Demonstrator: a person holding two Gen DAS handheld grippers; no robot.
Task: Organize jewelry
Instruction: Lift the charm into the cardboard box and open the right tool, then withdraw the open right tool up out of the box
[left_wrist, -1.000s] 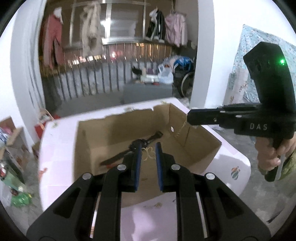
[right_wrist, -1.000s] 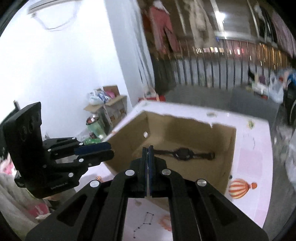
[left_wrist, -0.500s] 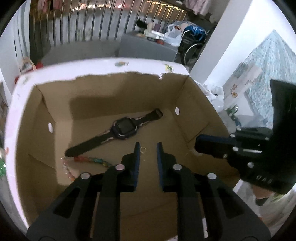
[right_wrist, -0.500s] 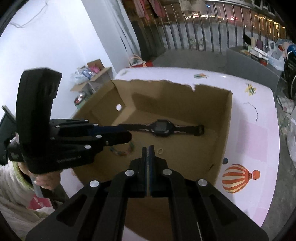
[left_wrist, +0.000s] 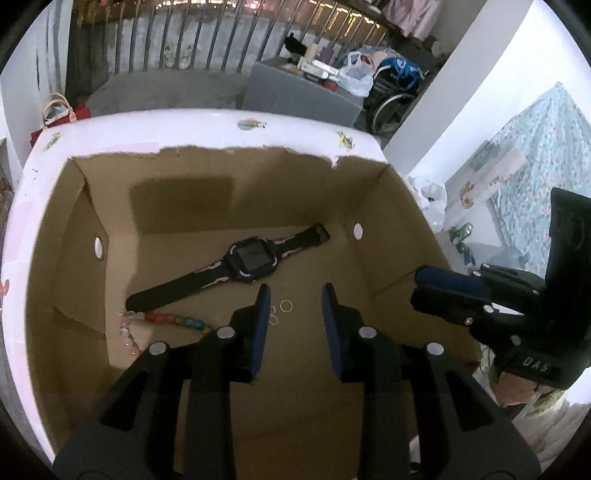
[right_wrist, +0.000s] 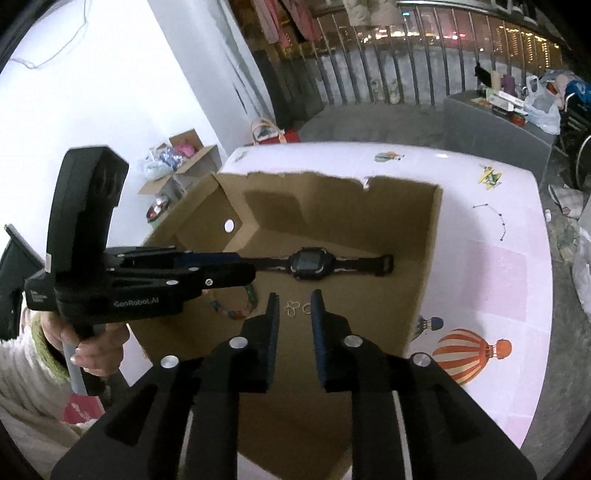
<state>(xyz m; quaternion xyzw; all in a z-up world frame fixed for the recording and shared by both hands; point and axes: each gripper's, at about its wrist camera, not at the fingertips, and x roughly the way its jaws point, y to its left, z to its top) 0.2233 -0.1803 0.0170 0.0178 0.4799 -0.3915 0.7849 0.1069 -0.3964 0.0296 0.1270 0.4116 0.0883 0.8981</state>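
Both tools, left tool (left_wrist: 295, 306) and right tool (right_wrist: 293, 310), gape over tiny gold rings (left_wrist: 280, 312): light, slippery; pinch one across its rim.

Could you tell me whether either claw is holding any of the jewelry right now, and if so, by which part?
Nothing is held. The left claw and right claw are both open and empty above the rings in the cardboard box.

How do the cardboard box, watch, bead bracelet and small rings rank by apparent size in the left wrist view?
1. Cardboard box, by far the largest.
2. Watch, spanning the box floor.
3. Bead bracelet, though partly hidden behind the left gripper's finger, so its full extent is unsure.
4. Small rings, the tiniest.
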